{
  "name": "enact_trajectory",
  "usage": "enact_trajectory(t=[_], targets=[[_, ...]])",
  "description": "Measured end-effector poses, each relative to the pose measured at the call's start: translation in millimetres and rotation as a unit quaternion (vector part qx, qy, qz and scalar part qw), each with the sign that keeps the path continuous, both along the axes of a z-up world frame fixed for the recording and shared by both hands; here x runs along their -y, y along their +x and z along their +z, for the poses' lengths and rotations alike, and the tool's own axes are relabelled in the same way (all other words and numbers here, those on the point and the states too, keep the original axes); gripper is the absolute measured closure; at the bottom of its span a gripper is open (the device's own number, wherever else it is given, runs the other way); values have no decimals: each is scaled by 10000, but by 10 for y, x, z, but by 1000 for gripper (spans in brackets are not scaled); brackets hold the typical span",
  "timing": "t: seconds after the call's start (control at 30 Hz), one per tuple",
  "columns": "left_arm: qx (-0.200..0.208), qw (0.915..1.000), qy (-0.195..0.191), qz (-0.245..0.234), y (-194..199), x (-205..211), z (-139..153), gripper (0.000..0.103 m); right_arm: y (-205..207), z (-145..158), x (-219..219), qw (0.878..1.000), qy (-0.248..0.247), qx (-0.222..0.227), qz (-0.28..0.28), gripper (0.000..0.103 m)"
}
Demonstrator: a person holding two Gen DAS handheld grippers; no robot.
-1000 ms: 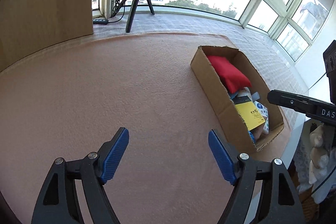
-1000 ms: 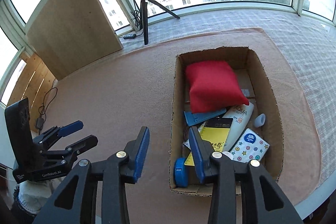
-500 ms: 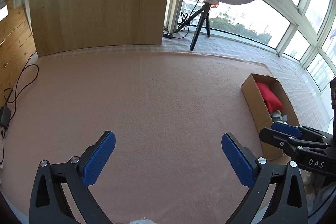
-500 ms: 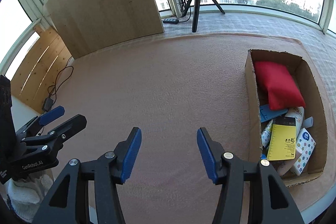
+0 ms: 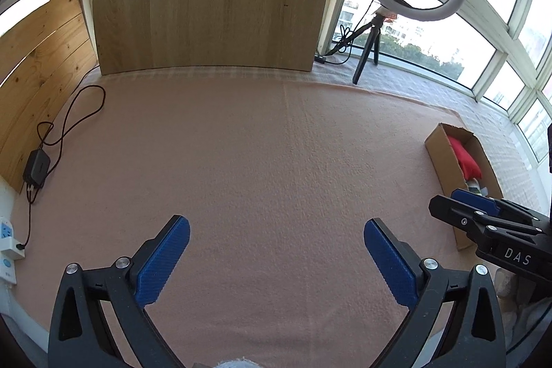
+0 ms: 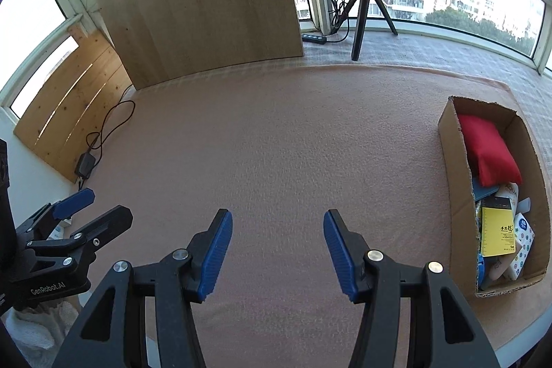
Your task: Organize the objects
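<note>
Status: both tools idle, nothing held. Left gripper (image 5: 276, 261) spread wide, blue ribbed pads well apart, above bare pink felt mat (image 5: 258, 161). Right gripper (image 6: 277, 254) likewise spread, moderately wide, empty, above the same mat. Task items located in the open brown cardboard box (image 6: 455, 181) at the right edge of the right wrist frame: red fabric cushion (image 6: 488, 150) at the far end, then toward the near end a yellow-and-black booklet (image 6: 495, 230), a white bottle (image 6: 510, 192) and a white packet with coloured dots (image 6: 524, 240), packed touching one another. Same box visible at the right of the left wrist frame (image 5: 445, 161), partly behind the right tool's fingers. Key relation: box lies to the right of both tools, long axis running from near right to far right, roughly parallel to the finger direction; right tool clearly nearer, left tool well apart from it. No loose items visible on the mat, so sorting judged largely complete or awaiting a next pick from the box. For any further reach, right tool preferred, swung rightward over the near box wall.
</note>
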State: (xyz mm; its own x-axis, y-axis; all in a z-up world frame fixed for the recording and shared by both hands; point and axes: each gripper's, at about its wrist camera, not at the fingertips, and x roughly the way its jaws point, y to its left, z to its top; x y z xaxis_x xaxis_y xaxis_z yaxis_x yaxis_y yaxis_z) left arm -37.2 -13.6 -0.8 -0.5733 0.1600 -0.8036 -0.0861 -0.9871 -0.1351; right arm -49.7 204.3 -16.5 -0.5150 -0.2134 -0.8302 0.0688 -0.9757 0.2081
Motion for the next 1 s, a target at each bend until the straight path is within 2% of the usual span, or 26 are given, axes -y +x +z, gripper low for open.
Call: enact_trajectory(t=[0.33, 1.0], targets=[[25, 9999, -116, -68, 72, 118, -4, 1, 32, -51, 184, 9999, 77, -34, -102, 48], [160, 9994, -256, 187, -77, 322, -112, 1, 24, -47, 307, 9996, 277, -74, -84, 48]])
